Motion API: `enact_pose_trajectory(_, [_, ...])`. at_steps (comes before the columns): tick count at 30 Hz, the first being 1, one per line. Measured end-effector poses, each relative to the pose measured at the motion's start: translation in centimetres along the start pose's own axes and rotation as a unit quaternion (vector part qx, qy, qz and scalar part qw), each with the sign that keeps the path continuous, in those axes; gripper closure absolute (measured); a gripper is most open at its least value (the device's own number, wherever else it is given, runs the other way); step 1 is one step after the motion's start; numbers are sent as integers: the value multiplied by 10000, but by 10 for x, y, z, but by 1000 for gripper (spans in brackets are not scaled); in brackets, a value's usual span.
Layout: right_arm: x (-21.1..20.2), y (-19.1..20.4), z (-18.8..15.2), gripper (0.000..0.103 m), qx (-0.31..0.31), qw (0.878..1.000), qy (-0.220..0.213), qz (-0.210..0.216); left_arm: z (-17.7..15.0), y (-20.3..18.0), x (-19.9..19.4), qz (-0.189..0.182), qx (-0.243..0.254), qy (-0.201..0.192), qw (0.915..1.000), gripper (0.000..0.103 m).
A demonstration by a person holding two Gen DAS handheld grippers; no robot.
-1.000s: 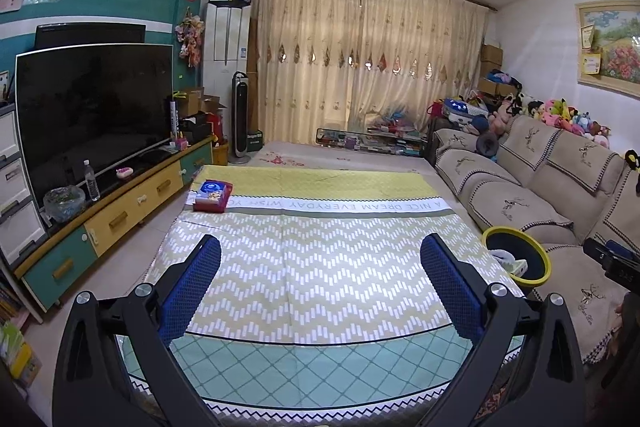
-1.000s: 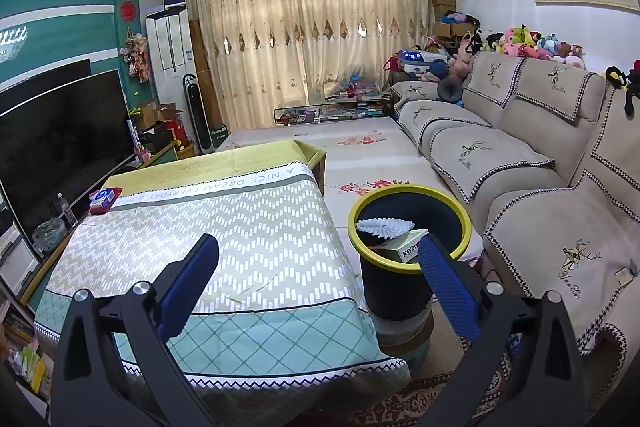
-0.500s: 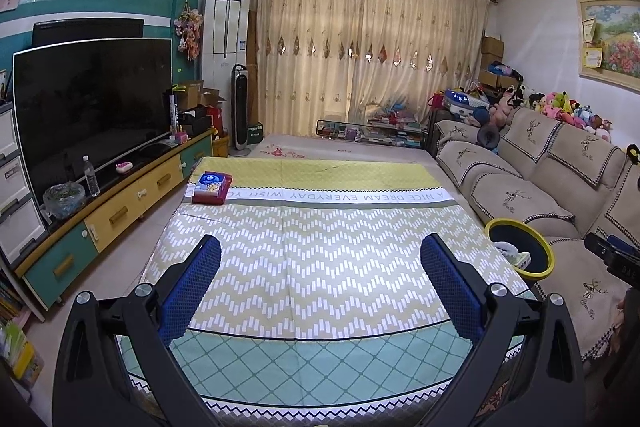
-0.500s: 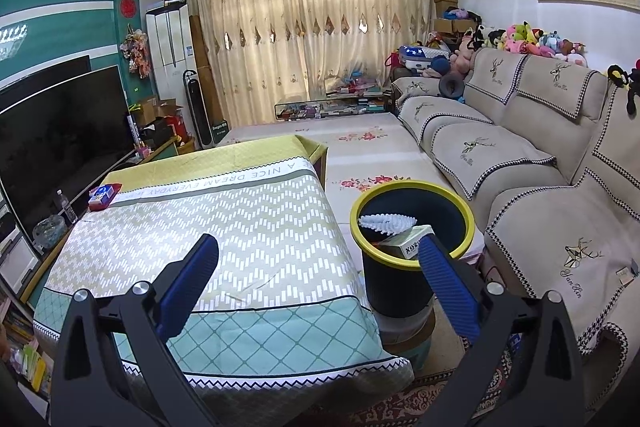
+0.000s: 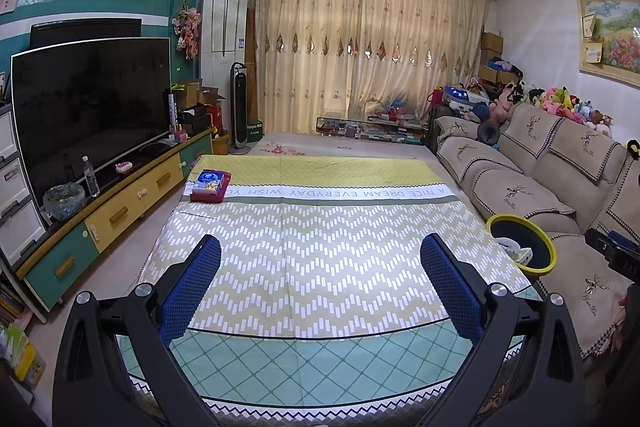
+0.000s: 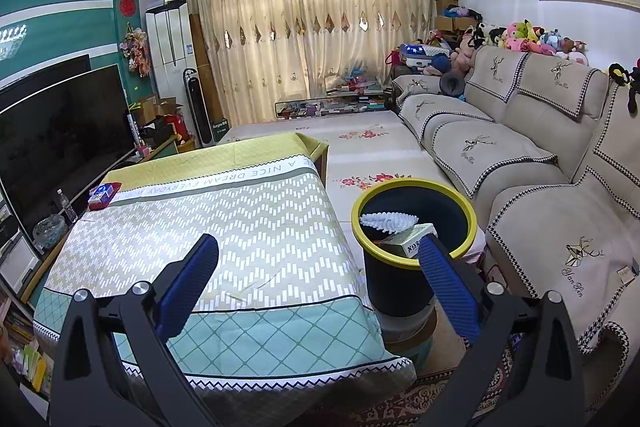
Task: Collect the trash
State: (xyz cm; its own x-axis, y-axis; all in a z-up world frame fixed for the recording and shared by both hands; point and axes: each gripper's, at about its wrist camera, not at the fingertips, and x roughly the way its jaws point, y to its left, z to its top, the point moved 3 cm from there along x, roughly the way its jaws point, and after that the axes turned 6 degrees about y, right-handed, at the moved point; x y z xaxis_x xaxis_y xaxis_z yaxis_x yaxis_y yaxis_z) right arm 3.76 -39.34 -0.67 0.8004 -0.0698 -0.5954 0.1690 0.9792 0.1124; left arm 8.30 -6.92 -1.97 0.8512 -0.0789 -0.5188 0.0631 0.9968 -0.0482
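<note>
A dark trash bin (image 6: 400,287) with a yellow rim stands on the floor between the cloth-covered table (image 6: 224,239) and the sofa; the left wrist view shows the bin (image 5: 520,247) too. Inside it lie a white crumpled paper (image 6: 386,221) and a small carton (image 6: 410,245). My right gripper (image 6: 318,283) is open and holds nothing, hovering over the table's near right corner beside the bin. My left gripper (image 5: 320,285) is open and holds nothing above the near half of the table (image 5: 320,247). A red and blue box (image 5: 210,185) sits at the table's far left, also in the right wrist view (image 6: 105,194).
A TV (image 5: 92,107) on a low teal and yellow cabinet (image 5: 120,203) lines the left wall, carrying a water bottle (image 5: 91,175) and a glass bowl (image 5: 64,201). A beige sofa (image 6: 540,167) runs along the right. Curtains and clutter fill the far end.
Both views have shifted slightly, with the left gripper drawn back a little from the table. The bin's contents and the box on the table have not moved. Both grippers stay open.
</note>
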Motion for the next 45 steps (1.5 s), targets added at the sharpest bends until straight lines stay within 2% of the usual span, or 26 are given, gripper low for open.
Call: enact_pose_trajectory(45, [2,1,0,8,12,10000,22,7,-4,-4,5,-50,47,81,9999,5])
